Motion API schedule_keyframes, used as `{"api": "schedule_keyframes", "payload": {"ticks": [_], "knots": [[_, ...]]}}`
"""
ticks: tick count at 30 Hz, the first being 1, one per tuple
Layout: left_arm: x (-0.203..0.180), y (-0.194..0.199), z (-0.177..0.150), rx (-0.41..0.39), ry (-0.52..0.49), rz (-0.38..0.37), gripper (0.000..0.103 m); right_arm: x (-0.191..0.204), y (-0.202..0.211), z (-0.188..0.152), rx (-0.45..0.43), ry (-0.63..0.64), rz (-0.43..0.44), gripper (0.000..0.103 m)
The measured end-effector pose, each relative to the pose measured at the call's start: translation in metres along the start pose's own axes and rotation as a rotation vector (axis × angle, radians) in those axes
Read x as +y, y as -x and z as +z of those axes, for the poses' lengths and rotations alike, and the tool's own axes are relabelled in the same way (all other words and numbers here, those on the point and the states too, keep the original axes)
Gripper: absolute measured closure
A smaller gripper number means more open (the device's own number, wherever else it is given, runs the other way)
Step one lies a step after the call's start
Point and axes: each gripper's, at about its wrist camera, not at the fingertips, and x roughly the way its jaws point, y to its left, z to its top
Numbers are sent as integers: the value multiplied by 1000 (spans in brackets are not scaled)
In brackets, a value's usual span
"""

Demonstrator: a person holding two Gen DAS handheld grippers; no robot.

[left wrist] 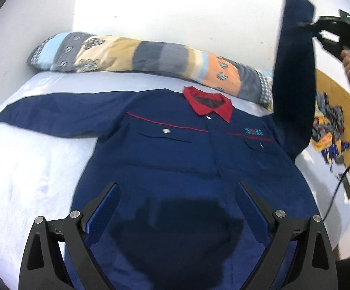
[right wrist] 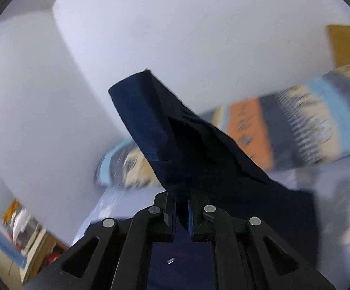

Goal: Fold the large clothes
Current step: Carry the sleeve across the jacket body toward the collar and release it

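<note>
Dangling from the clamped right tongs (right wrist: 182,207), a blurred navy sleeve (right wrist: 150,125); left tongs (left wrist: 177,191) spread wide, empty.

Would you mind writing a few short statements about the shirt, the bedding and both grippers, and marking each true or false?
1. The right gripper is shut on the lifted sleeve. True.
2. The left gripper grips the hem. False: its jaws are open above the navy shirt.
3. The collar is red. True.
4. Both sleeves are raised. False: the other sleeve lies flat on the bed.
5. A patterned quilt lies beyond the collar. True.
</note>
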Motion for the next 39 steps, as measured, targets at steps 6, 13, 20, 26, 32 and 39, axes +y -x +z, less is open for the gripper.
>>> {"api": "schedule_keyframes", "payload": {"ticks": [6, 13, 20, 26, 32, 39], "knots": [[28, 17, 3, -13, 67, 7, 7, 59, -130, -115, 242, 70, 2, 96], [39, 21, 1, -2, 95, 17, 7, 62, -223, -246, 455, 178, -131, 93], [43, 23, 4, -10, 112, 31, 7, 86, -212, -282, 559, 316, -110, 43], [55, 24, 1, -12, 186, 54, 7, 95, -175, -264, 483, 293, -21, 44], [51, 20, 1, -1, 196, 74, 7, 73, -197, -271, 527, 138, -79, 49], [52, 15, 4, 10, 206, 73, 7, 77, -190, -260, 519, 128, -54, 54]]}}
